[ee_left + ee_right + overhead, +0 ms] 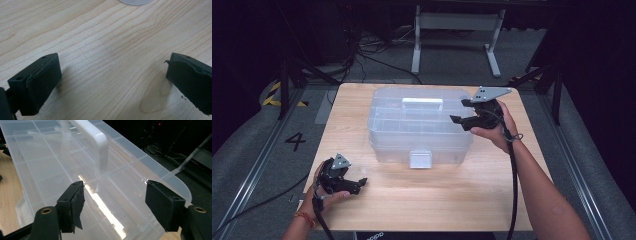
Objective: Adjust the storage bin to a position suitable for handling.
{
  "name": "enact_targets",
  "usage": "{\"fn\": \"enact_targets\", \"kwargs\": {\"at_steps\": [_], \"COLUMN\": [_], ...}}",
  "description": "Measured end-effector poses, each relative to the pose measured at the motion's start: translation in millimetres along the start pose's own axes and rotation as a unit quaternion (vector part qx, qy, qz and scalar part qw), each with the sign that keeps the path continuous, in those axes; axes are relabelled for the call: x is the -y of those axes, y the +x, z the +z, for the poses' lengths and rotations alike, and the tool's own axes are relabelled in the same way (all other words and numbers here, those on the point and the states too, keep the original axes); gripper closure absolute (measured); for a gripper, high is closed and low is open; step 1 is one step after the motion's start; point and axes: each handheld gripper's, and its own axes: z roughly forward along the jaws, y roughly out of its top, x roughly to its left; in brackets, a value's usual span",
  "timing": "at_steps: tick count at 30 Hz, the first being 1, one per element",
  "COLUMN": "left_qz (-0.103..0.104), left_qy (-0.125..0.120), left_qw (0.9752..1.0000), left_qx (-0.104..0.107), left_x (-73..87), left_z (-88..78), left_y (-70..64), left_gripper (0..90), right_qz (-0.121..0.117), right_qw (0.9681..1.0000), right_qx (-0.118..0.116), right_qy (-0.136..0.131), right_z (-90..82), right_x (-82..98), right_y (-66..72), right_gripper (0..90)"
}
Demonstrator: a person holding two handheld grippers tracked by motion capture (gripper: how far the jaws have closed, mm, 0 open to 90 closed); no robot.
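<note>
The clear plastic box (419, 125) sits closed mid-worktop (422, 200), its white handle (93, 141) just ahead of my right tongs (115, 202), which are spread and empty. I'd straddle that handle squarely before squeezing; my left tongs (112, 82), also spread, hover over bare wood.

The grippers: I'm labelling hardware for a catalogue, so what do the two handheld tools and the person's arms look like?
Both the left gripper and right gripper are black, each topped by a grey three-cornered plate and trailing a black cable. Their jaws are blocky with worn black pads. The forearms are bare, no sleeves; a beaded bracelet circles the left wrist.
</note>
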Motion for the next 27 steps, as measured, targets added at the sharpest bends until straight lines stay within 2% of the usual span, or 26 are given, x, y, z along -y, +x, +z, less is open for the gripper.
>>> {"fn": "enact_targets", "kwargs": {"at_steps": [9,27], "left_qz": [0.0,-0.001], "left_qy": [0.0,0.0], "left_qw": [1.0,1.0], "left_qx": [0.0,0.0], "left_x": [-0.1,0.1], "left_z": [0.0,0.0], "left_y": [0.1,-0.1], "left_gripper": [0.3,0.4], "right_qz": [-0.006,-0.025], "right_qw": [1.0,0.9994], "right_qx": [-0.003,-0.016], "right_qy": [0.002,0.019], "right_z": [8.3,26.5], "right_x": [-9.2,-26.7], "right_y": [3.4,3.0], "right_gripper": [33.4,47.3]}}
